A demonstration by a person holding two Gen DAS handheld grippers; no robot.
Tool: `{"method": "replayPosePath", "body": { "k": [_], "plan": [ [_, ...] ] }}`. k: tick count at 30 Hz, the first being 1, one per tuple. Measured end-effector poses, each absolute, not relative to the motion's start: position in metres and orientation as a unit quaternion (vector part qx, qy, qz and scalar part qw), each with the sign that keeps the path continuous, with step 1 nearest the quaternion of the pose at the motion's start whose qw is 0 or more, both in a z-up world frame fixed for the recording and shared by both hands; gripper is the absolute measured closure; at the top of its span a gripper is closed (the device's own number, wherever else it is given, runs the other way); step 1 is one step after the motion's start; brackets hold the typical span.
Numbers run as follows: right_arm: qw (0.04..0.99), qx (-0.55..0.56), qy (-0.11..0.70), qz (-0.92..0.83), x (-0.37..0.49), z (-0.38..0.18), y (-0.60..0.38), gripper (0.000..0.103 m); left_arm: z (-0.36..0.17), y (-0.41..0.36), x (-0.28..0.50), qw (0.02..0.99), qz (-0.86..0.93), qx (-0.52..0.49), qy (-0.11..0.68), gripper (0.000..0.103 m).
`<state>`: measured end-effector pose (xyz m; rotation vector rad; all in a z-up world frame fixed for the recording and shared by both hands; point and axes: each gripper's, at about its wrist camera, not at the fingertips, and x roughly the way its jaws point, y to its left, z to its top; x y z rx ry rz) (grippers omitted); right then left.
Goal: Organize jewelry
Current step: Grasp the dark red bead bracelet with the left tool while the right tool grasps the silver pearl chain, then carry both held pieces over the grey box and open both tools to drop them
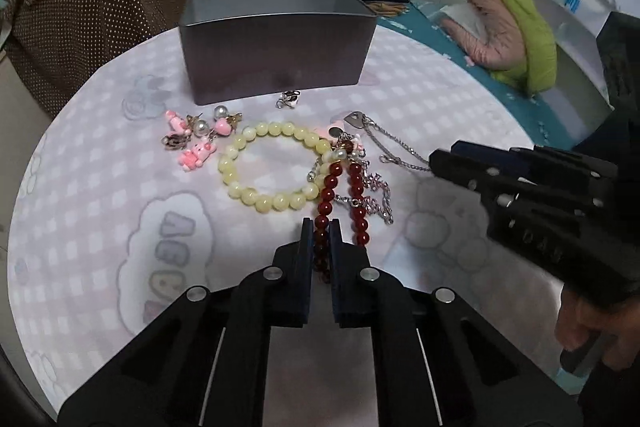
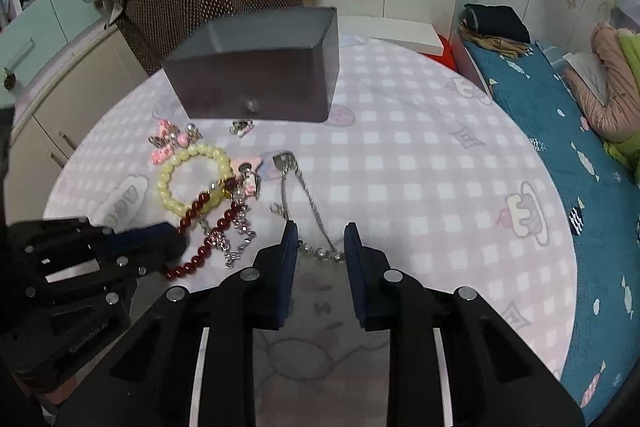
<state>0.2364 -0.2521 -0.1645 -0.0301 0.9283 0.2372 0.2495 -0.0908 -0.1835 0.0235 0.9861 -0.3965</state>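
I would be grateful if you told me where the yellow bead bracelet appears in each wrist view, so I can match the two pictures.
Left wrist view: the yellow bead bracelet lies at centre, just beyond the left gripper, which is shut on the red bead bracelet.
Right wrist view: the yellow bead bracelet lies left of centre, beyond the left gripper.
Shared landmark: the grey metal box behind it on the checked cloth.

Tin box (image 1: 280, 59): dull grey metal, smooth, faint sheen. Red bead bracelet (image 1: 326, 195): glossy, glassy-looking. Pale yellow bead bracelet (image 1: 256, 163): glossy, milky. Chain necklace (image 2: 308, 199): shiny silver metal. Pink charms (image 1: 192, 147): shiny plastic-looking, with pearly beads. Checked tablecloth (image 2: 420, 187): matt soft fabric. Gripper fingers (image 1: 306, 259): matt black plastic.
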Motion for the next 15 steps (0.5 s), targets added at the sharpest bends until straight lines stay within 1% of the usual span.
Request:
{"method": "replayPosePath", "body": {
  "k": [8, 15],
  "plan": [
    [0.889, 0.018, 0.441, 0.121, 0.233, -0.150, -0.269, 0.081, -0.159, -0.078, 0.237, 0.875, -0.188, -0.003, 0.447, 0.096],
    [0.897, 0.018, 0.419, 0.140, 0.233, -0.120, -0.268, 0.081, -0.113, -0.074, 0.231, 0.898, -0.194, 0.001, 0.396, 0.096]
  ]
}}
